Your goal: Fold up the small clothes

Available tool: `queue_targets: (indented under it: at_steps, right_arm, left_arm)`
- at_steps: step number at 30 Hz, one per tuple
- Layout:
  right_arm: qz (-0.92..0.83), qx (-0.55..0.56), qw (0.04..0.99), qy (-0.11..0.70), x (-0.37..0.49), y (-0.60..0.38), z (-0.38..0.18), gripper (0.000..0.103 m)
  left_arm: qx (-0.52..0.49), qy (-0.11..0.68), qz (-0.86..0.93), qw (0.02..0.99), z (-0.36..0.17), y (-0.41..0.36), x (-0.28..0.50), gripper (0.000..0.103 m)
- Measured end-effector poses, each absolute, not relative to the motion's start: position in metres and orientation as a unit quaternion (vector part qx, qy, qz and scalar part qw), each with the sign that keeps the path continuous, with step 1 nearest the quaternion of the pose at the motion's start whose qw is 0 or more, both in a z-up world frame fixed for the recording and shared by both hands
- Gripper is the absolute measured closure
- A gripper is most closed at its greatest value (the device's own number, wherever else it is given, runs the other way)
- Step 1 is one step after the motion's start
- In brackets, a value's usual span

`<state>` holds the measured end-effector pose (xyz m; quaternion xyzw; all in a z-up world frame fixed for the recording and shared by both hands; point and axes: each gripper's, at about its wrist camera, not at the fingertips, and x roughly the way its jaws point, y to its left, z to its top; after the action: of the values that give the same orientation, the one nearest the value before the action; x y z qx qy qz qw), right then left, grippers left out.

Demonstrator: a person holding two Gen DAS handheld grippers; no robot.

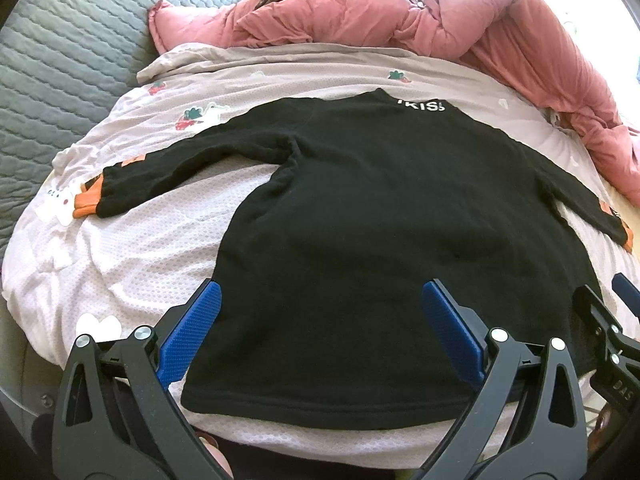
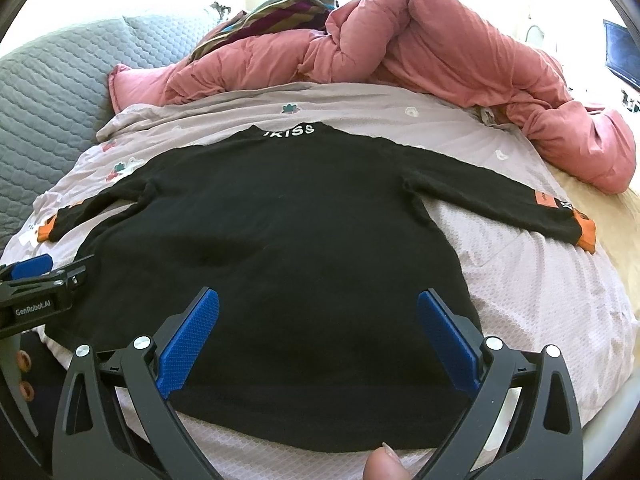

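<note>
A small black long-sleeved top [image 1: 380, 216] with orange cuffs and white "KISS" lettering at the collar lies flat, back up, on a pale pink bedsheet [image 1: 132, 248]; both sleeves are spread out. It also fills the right wrist view [image 2: 288, 248]. My left gripper [image 1: 320, 296] is open and empty, above the hem's left part. My right gripper [image 2: 318, 304] is open and empty, above the hem's right part. The right gripper also shows at the right edge of the left wrist view [image 1: 608, 304], and the left gripper at the left edge of the right wrist view [image 2: 40, 268].
A crumpled pink duvet [image 2: 460, 60] lies along the far and right side of the bed, with a striped cloth [image 2: 272, 12] on it. A grey quilted cover [image 1: 68, 60] is to the left. A fingertip [image 2: 386, 466] shows at the bottom.
</note>
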<state>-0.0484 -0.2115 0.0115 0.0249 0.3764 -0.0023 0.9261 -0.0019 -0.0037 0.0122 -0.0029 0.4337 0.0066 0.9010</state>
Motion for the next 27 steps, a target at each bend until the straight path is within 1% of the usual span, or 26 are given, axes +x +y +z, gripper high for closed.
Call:
queue_targets:
  at_steps: [19,27]
  right_arm:
    - [-0.043,0.043,0.933,0.355,-0.024,-0.251,0.020,0.004]
    - [-0.053,0.056,0.931,0.358,-0.013,-0.272,0.017,0.004]
  left_arm:
    - [0.005,0.435,0.007,0.900,0.020,-0.022,0.022,0.009]
    - [0.018,0.438,0.000,0.899,0.023,-0.039,0.039,0.009]
